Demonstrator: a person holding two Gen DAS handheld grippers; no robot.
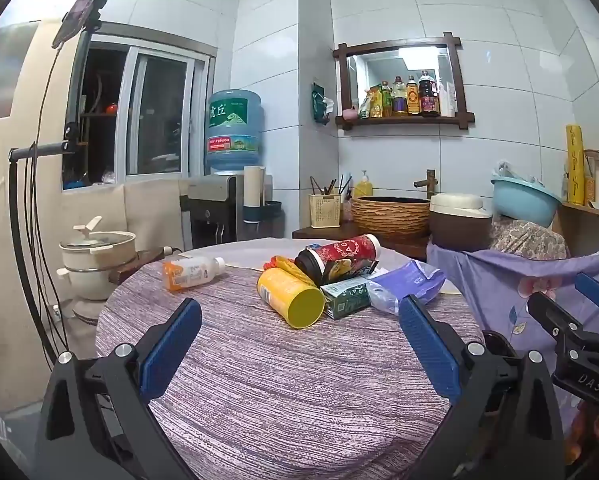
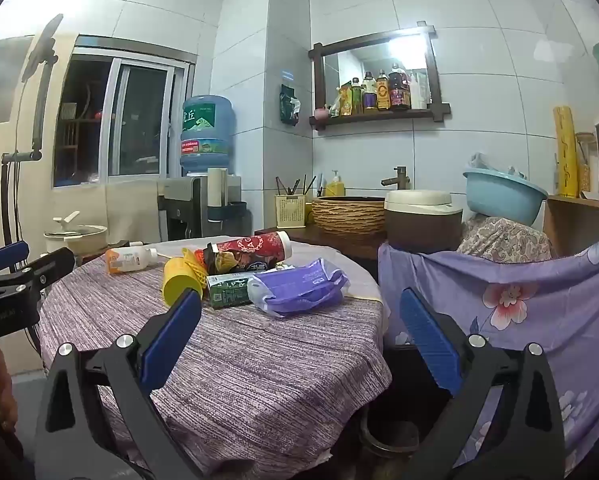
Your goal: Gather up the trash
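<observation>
Trash piled mid-frame, nothing held.
Both grippers [image 1: 299, 344] [image 2: 299, 336] are spread wide; the yellow can [image 1: 293, 298] should be approached squarely.

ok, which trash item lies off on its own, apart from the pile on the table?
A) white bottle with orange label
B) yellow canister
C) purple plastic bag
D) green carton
A: the white bottle with orange label lies alone, left of the pile around the yellow canister.

Each gripper [image 1: 299, 344] has black angular arms with silver screws. Its fingers [image 1: 171, 348] carry ribbed blue pads.
</observation>
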